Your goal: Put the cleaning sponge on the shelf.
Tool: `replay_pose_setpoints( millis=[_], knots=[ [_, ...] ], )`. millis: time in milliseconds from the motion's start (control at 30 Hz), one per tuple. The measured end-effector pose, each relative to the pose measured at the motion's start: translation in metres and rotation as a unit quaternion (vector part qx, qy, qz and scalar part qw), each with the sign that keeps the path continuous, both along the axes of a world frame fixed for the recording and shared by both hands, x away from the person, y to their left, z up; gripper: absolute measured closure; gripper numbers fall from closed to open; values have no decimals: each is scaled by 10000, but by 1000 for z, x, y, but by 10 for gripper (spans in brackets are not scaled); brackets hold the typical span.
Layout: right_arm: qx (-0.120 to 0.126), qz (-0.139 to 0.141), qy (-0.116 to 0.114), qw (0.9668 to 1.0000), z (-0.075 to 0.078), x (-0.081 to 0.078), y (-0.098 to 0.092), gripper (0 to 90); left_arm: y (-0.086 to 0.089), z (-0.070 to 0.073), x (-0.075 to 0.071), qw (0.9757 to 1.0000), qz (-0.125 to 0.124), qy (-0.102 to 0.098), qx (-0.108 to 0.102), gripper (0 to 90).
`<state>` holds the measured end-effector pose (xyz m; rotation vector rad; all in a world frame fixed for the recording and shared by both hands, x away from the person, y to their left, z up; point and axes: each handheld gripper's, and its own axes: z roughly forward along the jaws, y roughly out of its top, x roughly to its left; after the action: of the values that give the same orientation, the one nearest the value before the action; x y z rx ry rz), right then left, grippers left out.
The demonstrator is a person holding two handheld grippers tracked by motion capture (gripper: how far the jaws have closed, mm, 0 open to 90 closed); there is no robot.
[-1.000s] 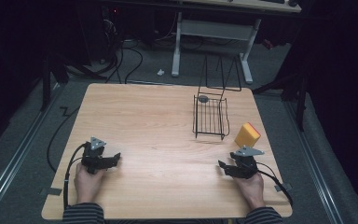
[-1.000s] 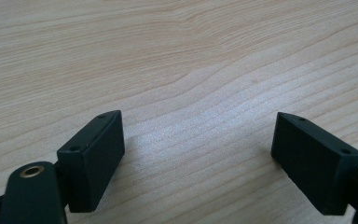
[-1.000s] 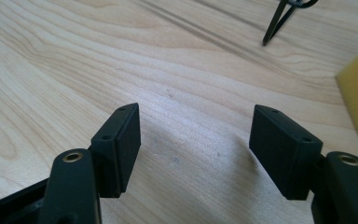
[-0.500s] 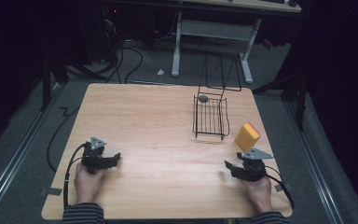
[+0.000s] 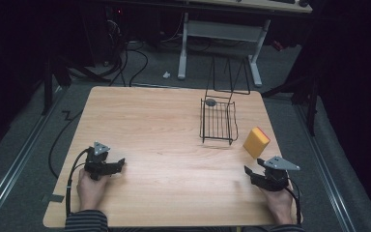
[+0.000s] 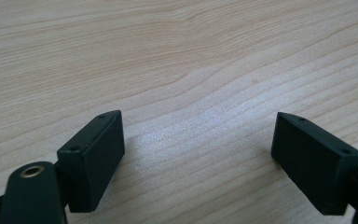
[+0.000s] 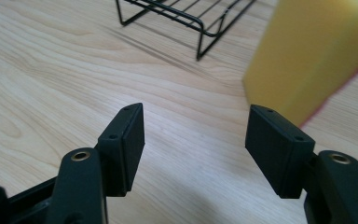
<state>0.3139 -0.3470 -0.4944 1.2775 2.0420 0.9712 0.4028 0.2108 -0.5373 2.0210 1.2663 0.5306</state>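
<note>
At the near edge of the pale wood-grain table (image 5: 164, 125), the left gripper (image 6: 198, 154) rests with jaws spread wide over bare wood. The right gripper (image 7: 196, 140), jaws likewise apart and holding nothing, sees up close the yellow rectangular sponge (image 7: 307, 51), revealing a pink edge along its lower right side. Beyond stands a black wire basket (image 5: 218, 119), a small grey round object (image 5: 210, 102) at its far end. Past the table, grey floor, black cables, a white desk frame (image 5: 220, 34).

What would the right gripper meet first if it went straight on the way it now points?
Probably bare table at first: nothing lies between the open jaws of the right gripper. The yellow sponge stands just right of that line, the wire basket farther on. Depth is unclear, so the right jaw might graze the sponge.
</note>
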Motion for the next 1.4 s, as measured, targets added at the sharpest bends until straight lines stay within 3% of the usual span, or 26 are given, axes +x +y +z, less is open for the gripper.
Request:
replay_pose_setpoints(
  millis=[33,367,400,567,900,1400],
  knots=[
    [142,-140,17,9998,-1,-3,-7,384,0,0,0,10000,0,0,-1,178],
    [281,-572,-102,9979,-1,-6,-26,386,0,0,0,10000,0,0,0,178],
    [321,-716,-113,9969,0,-3,-32,383,0,0,0,10000,1,0,-1,178],
    [446,-916,-104,9947,1,7,-42,369,0,0,0,10000,0,0,1,178],
    [548,-932,-154,9940,6,34,-45,347,0,0,0,10000,0,1,1,178],
    [722,-971,-27,9926,-5,62,-42,357,0,0,0,10000,0,1,-1,178]
  ],
)
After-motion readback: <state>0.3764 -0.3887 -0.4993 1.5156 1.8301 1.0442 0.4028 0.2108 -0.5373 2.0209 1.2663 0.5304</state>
